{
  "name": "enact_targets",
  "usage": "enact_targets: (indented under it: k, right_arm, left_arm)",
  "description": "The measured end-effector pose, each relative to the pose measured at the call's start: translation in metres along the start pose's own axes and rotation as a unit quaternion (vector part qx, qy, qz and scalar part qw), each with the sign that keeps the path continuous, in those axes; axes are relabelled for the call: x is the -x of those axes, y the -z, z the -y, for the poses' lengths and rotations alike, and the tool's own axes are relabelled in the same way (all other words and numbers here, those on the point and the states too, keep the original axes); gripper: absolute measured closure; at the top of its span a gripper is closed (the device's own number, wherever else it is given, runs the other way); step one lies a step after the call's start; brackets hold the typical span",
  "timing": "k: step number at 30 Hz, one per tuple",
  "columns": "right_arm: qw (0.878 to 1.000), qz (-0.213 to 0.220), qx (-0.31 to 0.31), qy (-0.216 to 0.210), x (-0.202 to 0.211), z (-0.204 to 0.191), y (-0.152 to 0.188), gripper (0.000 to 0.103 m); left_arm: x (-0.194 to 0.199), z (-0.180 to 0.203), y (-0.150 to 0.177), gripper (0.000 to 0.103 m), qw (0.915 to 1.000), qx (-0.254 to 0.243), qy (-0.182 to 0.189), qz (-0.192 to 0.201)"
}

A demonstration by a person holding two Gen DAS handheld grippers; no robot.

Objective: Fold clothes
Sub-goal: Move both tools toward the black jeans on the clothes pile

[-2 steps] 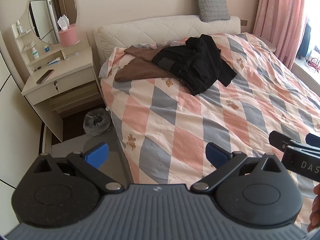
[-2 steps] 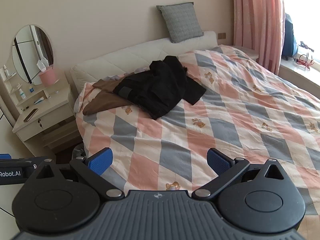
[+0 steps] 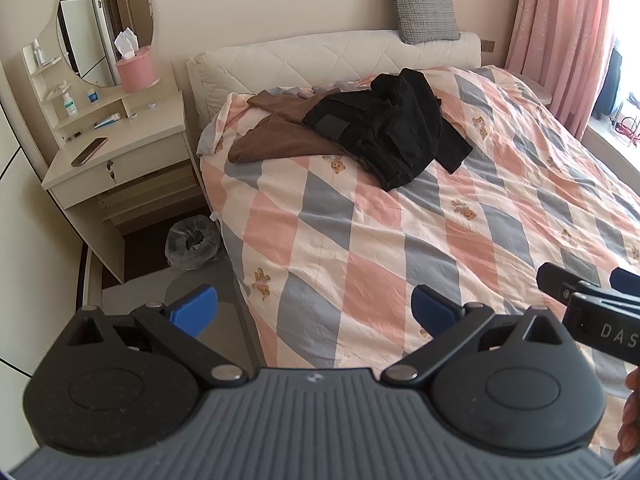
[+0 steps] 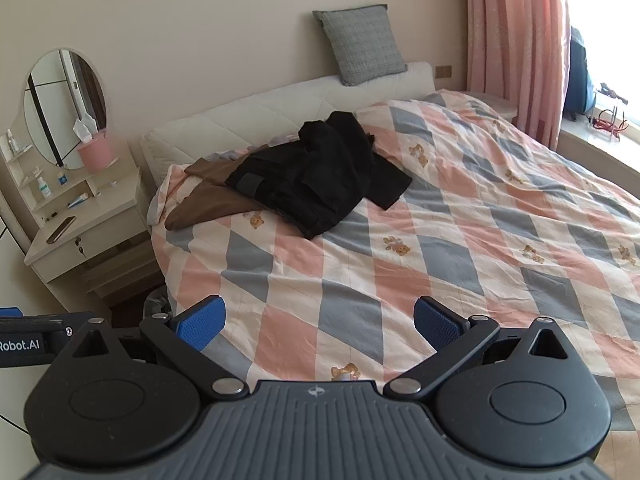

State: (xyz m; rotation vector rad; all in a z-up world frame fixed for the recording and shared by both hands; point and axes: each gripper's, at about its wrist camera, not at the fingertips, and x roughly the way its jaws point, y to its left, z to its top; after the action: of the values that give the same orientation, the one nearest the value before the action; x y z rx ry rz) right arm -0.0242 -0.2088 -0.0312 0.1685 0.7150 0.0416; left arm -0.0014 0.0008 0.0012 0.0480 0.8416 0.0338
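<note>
Left gripper [image 3: 314,312]: jaws fully apart, nothing between the blue pads. It hangs over the near edge of the bed [image 3: 400,248], angled down toward the quilt. Right gripper [image 4: 320,320]: jaws likewise spread wide and empty, positioned above the checked quilt, just beside the left unit.

Neither gripper touches fabric. The clothes lie well ahead, toward the head of the bed: a crumpled black garment [image 3: 384,132] rests partly on top of a brown garment [image 3: 276,136], which extends out to the left of it. Both lie on the pink, grey and white quilt, short of the padded white headboard [image 3: 320,56].

A grey cushion [image 3: 424,4] leans against the wall above the headboard. Left of the bed stands a dressing table [image 3: 120,148] with an oval mirror, carrying a phone [image 3: 90,151] on its tabletop. A lined bin [image 3: 192,242] sits on the floor beside it. Pink curtains [image 3: 560,40] hang at right.
</note>
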Motion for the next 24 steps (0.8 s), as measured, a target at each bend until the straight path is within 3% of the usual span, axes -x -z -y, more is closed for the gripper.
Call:
enact_targets:
  k: [4,13,24]
  right_arm:
    - [1.0,0.0,0.003,0.001,-0.001,-0.001,0.0,0.0]
    - [1.0,-0.002,0.007,0.001,-0.006,-0.004,-0.002,0.0]
    - [1.0,-0.003,-0.004,0.003,-0.006,0.0,0.001,0.0]
  left_arm:
    - [-0.01,0.003,-0.007,0.001,0.9999,-0.003,-0.004,-0.016]
    - [-0.009,-0.008,0.002,0.001,0.9998,0.009,0.013,-0.009]
    - [-0.02,-0.004,0.013,0.001,0.9985,-0.006,0.037,-0.04]
